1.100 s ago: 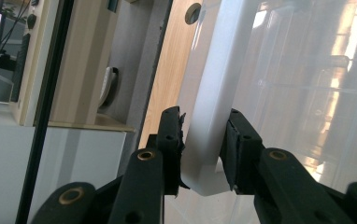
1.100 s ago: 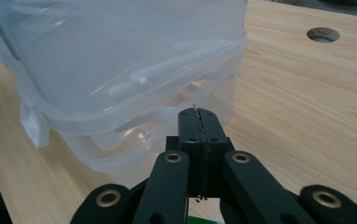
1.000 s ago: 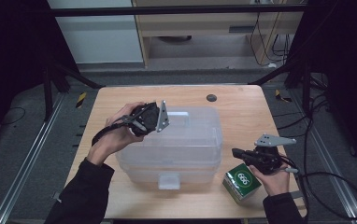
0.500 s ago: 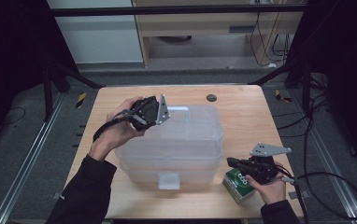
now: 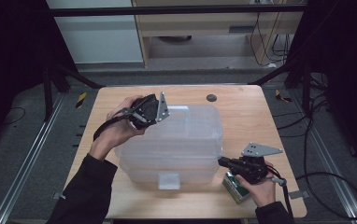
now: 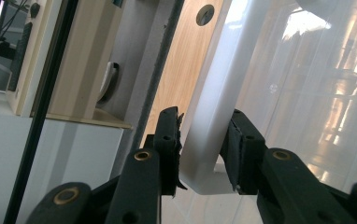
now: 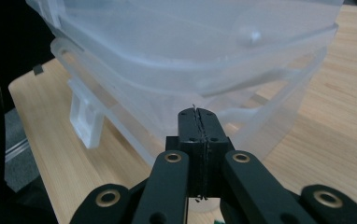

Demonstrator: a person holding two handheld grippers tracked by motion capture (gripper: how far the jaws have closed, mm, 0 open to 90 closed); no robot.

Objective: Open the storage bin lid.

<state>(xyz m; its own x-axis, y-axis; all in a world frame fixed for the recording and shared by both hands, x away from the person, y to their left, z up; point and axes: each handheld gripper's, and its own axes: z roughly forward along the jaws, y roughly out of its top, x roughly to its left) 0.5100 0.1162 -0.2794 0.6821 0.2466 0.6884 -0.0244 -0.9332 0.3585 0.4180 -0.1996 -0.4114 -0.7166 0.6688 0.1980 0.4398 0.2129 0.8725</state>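
The big clear plastic storage bin with its frosted lid (image 5: 172, 144) sits mid-table on the pale wooden tabletop (image 5: 242, 105), its long axis running from the person's near edge toward the far edge, with the front latch tab (image 5: 169, 180) facing the person. The left gripper (image 5: 154, 112) is up at the far left corner, jaws part-way open and straddling the white lid rim (image 6: 204, 140); in the left gripper view the pads look just off the plastic, so I'd call it bracketing, not clamped. The right gripper (image 5: 223, 162) has its jaws pressed together on nothing, tip nosing at the bin's near right corner, with a small green and white box (image 5: 236, 186) under that hand. To lift this lid cleanly, I'd say keep the left jaws square to the rim and use the right tip to steady the base.
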